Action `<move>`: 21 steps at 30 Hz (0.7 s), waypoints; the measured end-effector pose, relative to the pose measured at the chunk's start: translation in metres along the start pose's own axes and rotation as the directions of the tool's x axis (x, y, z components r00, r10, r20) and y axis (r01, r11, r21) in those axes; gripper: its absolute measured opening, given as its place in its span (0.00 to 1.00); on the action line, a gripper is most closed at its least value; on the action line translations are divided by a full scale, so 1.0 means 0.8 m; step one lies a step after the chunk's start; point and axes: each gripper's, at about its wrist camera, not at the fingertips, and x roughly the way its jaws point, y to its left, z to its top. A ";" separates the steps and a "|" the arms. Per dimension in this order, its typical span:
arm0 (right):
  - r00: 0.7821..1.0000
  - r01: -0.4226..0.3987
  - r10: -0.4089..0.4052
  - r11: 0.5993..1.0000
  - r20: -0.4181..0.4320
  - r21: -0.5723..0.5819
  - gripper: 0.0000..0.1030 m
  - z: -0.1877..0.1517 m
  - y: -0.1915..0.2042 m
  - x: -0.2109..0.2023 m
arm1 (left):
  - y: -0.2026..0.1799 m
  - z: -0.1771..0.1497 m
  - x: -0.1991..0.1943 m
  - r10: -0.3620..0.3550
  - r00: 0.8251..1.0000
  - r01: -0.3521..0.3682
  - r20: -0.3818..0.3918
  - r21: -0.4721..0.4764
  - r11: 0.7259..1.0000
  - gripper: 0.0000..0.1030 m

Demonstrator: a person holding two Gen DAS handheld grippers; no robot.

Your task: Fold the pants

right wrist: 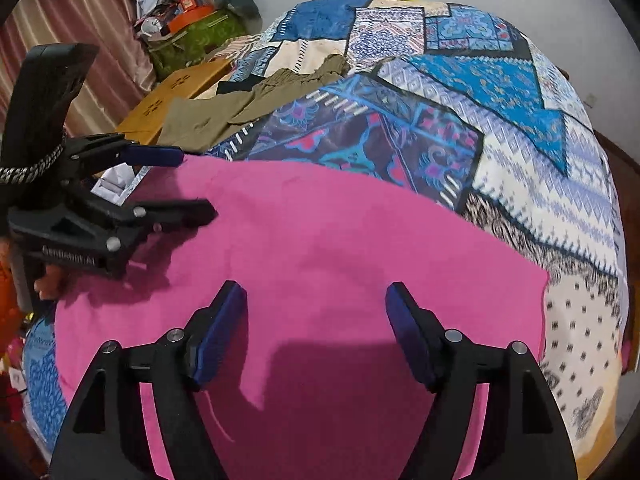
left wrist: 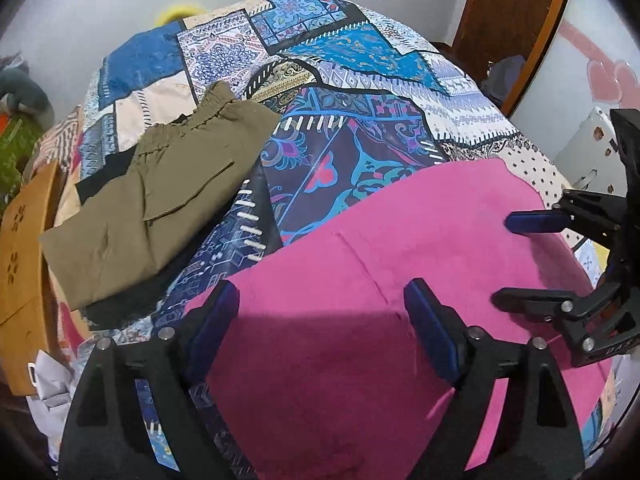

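Observation:
Pink pants (left wrist: pixel 400 264) lie folded flat on the patterned bedspread (left wrist: pixel 360 80), close in front of both grippers; they also show in the right wrist view (right wrist: pixel 340 248). My left gripper (left wrist: pixel 320 312) is open and empty just above the pants' near left part. It shows from the side in the right wrist view (right wrist: pixel 196 184). My right gripper (right wrist: pixel 316 312) is open and empty above the pants' near middle. It shows at the right edge of the left wrist view (left wrist: pixel 504 260).
Folded olive pants (left wrist: pixel 160 208) lie on a dark garment at the bed's left side, also in the right wrist view (right wrist: pixel 240 108). A brown cardboard box (left wrist: pixel 24 264) stands beside the bed. Clutter (right wrist: pixel 192 12) and a curtain (right wrist: pixel 80 20) are at the left; a wooden door (left wrist: pixel 516 12) is at the right.

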 end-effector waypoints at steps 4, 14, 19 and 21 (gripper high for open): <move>0.999 0.033 -0.034 0.999 0.021 0.017 0.70 -0.021 -0.001 -0.015 | -0.003 -0.015 -0.011 0.017 1.000 -0.017 0.012 0.021 1.000 0.84; 0.996 0.078 -0.084 0.990 0.042 0.115 0.71 -0.070 -0.009 -0.046 | 0.001 -0.056 -0.039 0.051 0.998 -0.052 0.028 0.016 0.999 0.84; 0.991 0.096 -0.110 0.980 0.072 0.174 0.71 -0.099 -0.012 -0.063 | 0.003 -0.076 -0.054 0.061 0.997 -0.061 0.044 0.000 0.998 0.84; 0.989 0.102 -0.120 0.974 0.084 0.200 0.71 -0.111 -0.013 -0.071 | 0.004 -0.084 -0.058 0.067 0.997 -0.066 0.044 -0.005 0.998 0.84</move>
